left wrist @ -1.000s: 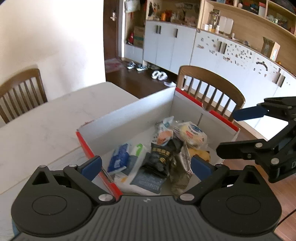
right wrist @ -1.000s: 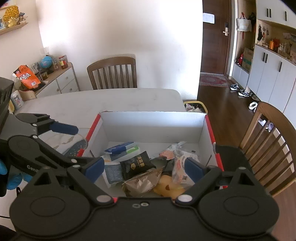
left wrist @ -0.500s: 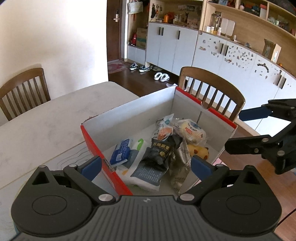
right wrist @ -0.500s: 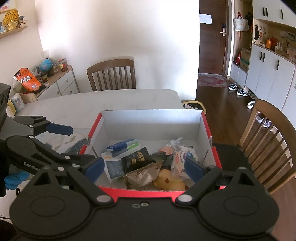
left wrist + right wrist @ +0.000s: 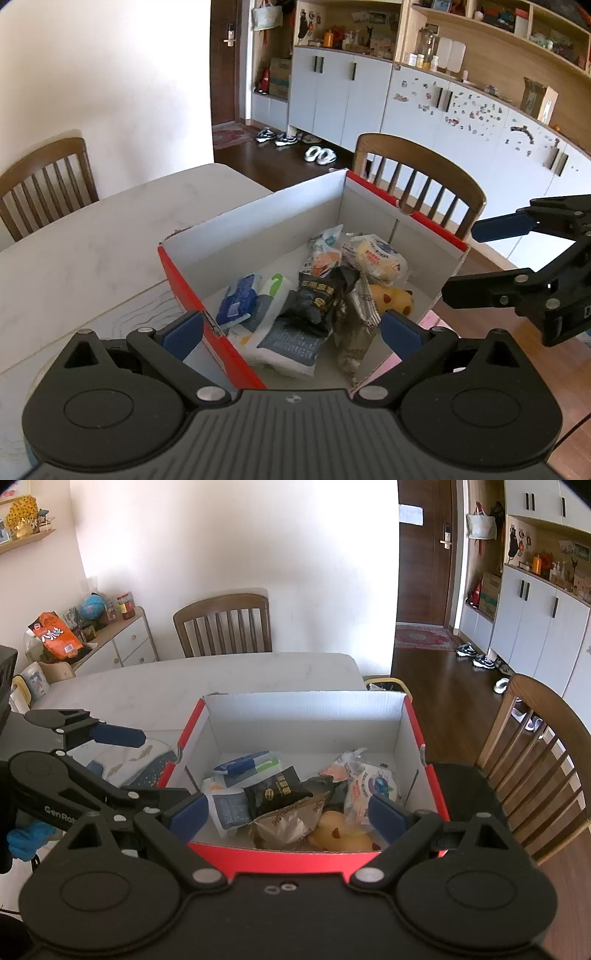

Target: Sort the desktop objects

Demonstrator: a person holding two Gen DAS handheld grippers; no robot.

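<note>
Clearance is holding as I am keeping both grippers, left (image 5: 291, 328) and right (image 5: 288, 814), spread wide and empty above the red-edged box (image 5: 306, 710) at the table (image 5: 92, 251) corner, snack packets (image 5: 277, 794) lying inside, both units having drawn back since earlier.

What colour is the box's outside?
Red outside, white inside; the box shows it best in the right wrist view.

Red-and-white cardboard box (image 5: 303, 720) sat open on the table. Inside, piled loosely: black snack packet (image 5: 277, 792), blue pack (image 5: 242, 762), brown wrapper (image 5: 286, 821), yellow toy (image 5: 332, 830).
</note>
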